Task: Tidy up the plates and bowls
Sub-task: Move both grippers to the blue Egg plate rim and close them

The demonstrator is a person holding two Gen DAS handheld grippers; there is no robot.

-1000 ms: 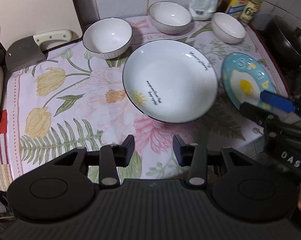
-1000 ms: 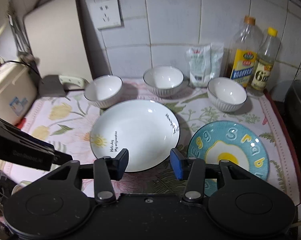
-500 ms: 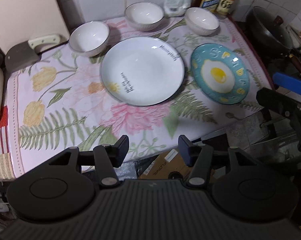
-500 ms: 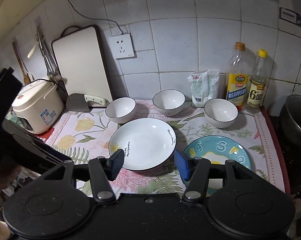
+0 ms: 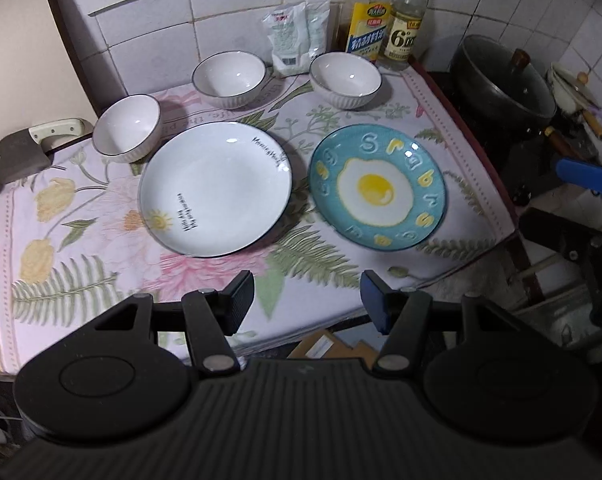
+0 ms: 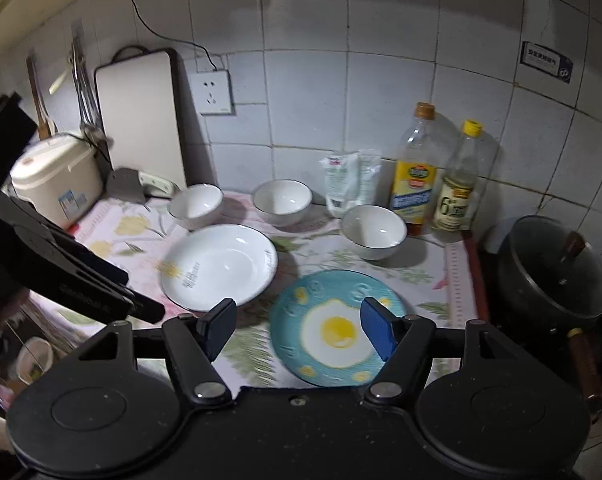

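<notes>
Tiled kitchen tabletop (image 5: 205, 280): both grippers backed off past its front edge over the last second, left gripper (image 5: 307, 300) and right gripper (image 6: 297, 326) fingers wide open, empty; white plate (image 5: 215, 188), egg plate (image 5: 377, 186), three bowls (image 5: 229, 78) untouched, nothing stacked yet.

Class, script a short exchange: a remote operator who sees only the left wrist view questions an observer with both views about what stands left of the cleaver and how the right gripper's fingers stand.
Operator: What stands left of the cleaver?
Observer: A cream rice cooker with its lid shut.
Operator: Is the right gripper open?
Observer: Yes, it is open and empty, pointed at the egg plate.
</notes>
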